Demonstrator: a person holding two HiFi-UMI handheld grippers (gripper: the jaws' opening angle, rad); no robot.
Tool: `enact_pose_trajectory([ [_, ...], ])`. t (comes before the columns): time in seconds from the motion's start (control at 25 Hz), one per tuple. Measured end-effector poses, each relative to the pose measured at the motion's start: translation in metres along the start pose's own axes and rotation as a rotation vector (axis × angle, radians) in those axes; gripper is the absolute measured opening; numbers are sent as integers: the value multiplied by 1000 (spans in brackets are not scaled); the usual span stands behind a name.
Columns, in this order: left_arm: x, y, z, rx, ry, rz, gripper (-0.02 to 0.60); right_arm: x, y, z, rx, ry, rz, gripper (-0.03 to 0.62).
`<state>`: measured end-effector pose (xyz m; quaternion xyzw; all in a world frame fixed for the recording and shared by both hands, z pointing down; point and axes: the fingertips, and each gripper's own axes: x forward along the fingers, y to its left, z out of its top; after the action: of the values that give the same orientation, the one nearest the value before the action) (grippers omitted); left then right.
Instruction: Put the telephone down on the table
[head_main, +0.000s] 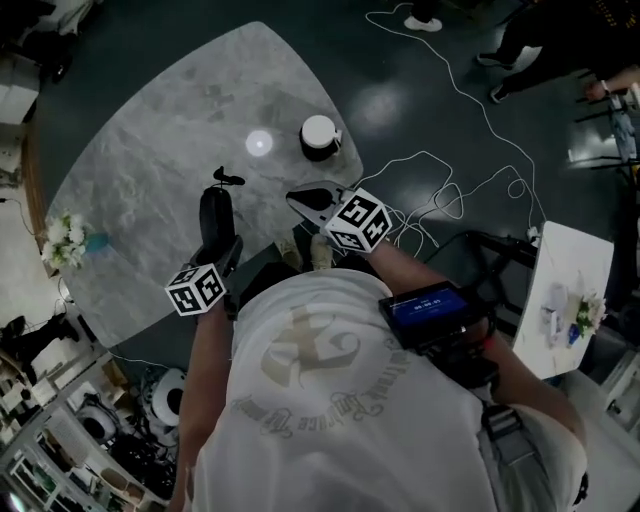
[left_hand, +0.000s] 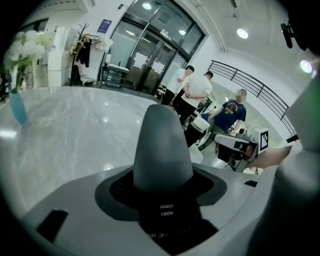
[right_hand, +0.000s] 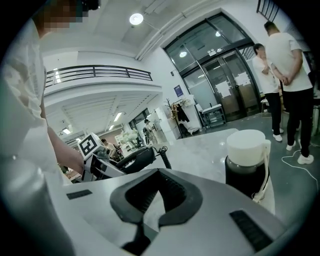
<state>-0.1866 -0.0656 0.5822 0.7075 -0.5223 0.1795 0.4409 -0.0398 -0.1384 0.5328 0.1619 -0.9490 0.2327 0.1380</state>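
The left tongs (head_main: 222, 255) are clamped on a black telephone handset (left_hand: 162, 145), which they hold over the near edge of the grey marble desk (head_main: 150, 170). The right tongs (head_main: 312, 200), just beside it at the same edge, are pressed together on nothing. Beyond them, a dark jar with a white lid (head_main: 320, 137) stands near the desk's right edge.

I read one label (left_hand: 167, 213): "A061", upside down, white on dark part under handset (left_hand: 162, 150). Fainter print just below it: unreadable. Shirt (head_main: 300, 365) back, gothic lettering: can't make out. Screen (head_main: 428, 305) digits: too small.
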Motion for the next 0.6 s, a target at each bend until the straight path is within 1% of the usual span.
enact_pose_trajectory([
  [0.08,8,2,4,39,22,-8,279,4,-4,1,4,8,-13,15],
  [0.16,18,7,10,56,37,-29,279,13,-10,1,8,20,-28,15],
  [0.36,36,14,20,66,66,-71,279,27,-20,3,29,33,-61,15],
  [0.44,40,13,24,71,73,-76,279,26,-21,5,33,33,-68,15],
  [0.6,48,29,32,72,81,-80,279,42,-23,6,41,42,-74,15],
])
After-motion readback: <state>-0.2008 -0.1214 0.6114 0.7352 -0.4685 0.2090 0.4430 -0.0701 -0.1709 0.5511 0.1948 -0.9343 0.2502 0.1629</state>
